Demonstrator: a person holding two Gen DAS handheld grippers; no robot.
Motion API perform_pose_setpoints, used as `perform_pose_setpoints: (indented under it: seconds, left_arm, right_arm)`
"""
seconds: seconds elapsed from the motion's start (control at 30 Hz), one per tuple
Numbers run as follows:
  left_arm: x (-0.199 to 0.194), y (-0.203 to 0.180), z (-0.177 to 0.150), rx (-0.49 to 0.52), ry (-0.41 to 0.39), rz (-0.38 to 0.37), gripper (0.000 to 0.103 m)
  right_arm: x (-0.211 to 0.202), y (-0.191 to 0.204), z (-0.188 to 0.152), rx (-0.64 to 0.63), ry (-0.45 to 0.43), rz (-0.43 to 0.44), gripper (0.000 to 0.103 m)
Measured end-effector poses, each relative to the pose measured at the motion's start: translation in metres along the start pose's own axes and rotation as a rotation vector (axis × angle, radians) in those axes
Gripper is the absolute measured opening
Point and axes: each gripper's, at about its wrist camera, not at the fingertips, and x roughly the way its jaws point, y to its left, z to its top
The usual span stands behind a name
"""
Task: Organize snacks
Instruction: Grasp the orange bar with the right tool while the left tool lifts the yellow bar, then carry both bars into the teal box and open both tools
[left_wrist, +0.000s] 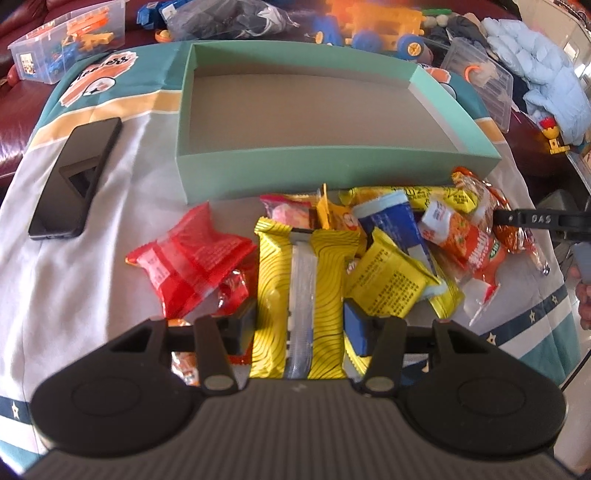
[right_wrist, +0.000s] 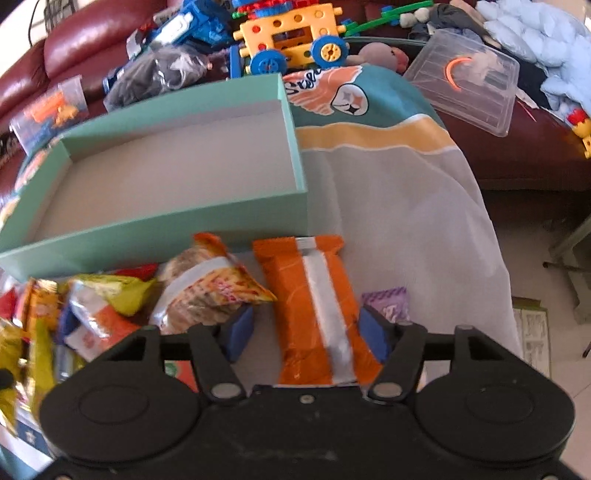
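1. The left gripper (left_wrist: 300, 325) has its blue-padded fingers (left_wrist: 355, 328) closed against the two sides of a long yellow snack packet (left_wrist: 295, 295), which lies lengthwise between them with its clear centre seam facing up.
2. The right gripper (right_wrist: 306, 328) has its fingers (right_wrist: 373, 334) spread around an orange snack packet (right_wrist: 317, 314) with a silver strip; the right pad is at the packet's edge, the left pad stands apart from it, and whether the packet is gripped cannot be told.
3. Just left of the yellow packet lies a red packet (left_wrist: 188, 262); to its right a yellow square packet (left_wrist: 391, 284), a blue packet (left_wrist: 391, 221) and an orange noodle packet (left_wrist: 469, 243) overlap in a heap of snacks.
4. In the right wrist view a tan-and-orange bag (right_wrist: 210, 288) rests beside the orange packet, and a small purple packet (right_wrist: 388, 302) sits just behind the right finger.
5. Beyond the heap stands an open mint-green box (left_wrist: 332, 170), its grey floor bare, its near wall close to the snacks.
6. All of this sits on a cloth-covered worktop (left_wrist: 92, 295), where a black phone (left_wrist: 77, 177) lies left of the box.
7. Plastic toys (right_wrist: 291, 37), clear containers (right_wrist: 469, 85) and a pale blue garment (left_wrist: 543, 66) crowd the dark red sofa (right_wrist: 74, 48) behind.
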Motion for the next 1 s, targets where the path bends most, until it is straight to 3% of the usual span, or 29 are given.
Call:
perform_pose_setpoints:
  seconds: [0.13, 0.2, 0.23, 0.3, 0.8, 1.0]
  left_arm:
    - [0.003, -0.002, 0.005, 0.000, 0.000, -0.004, 0.049]
    - [0.007, -0.003, 0.007, -0.004, 0.006, -0.011, 0.049]
    - [0.008, -0.004, 0.008, -0.005, 0.006, -0.012, 0.049]
    - [0.007, -0.006, 0.009, -0.005, -0.005, -0.009, 0.049]
    - [-0.033, -0.006, 0.002, 0.003, -0.086, -0.024, 0.049]
    - [-0.051, 0.012, 0.031, -0.014, -0.137, -0.026, 0.049]
  right_arm:
    - [0.020, 0.000, 0.001, -0.026, 0.036, 0.017, 0.065]
    - [0.022, 0.004, -0.003, -0.051, 0.002, 0.014, 0.060]
    - [0.023, 0.006, -0.003, -0.061, -0.014, 0.010, 0.050]
    - [0.019, 0.011, -0.005, -0.065, -0.024, 0.003, 0.049]
    - [-0.059, -0.014, -0.027, 0.074, -0.119, 0.014, 0.048]
    - [-0.083, -0.005, 0.003, 0.058, -0.180, 0.074, 0.048]
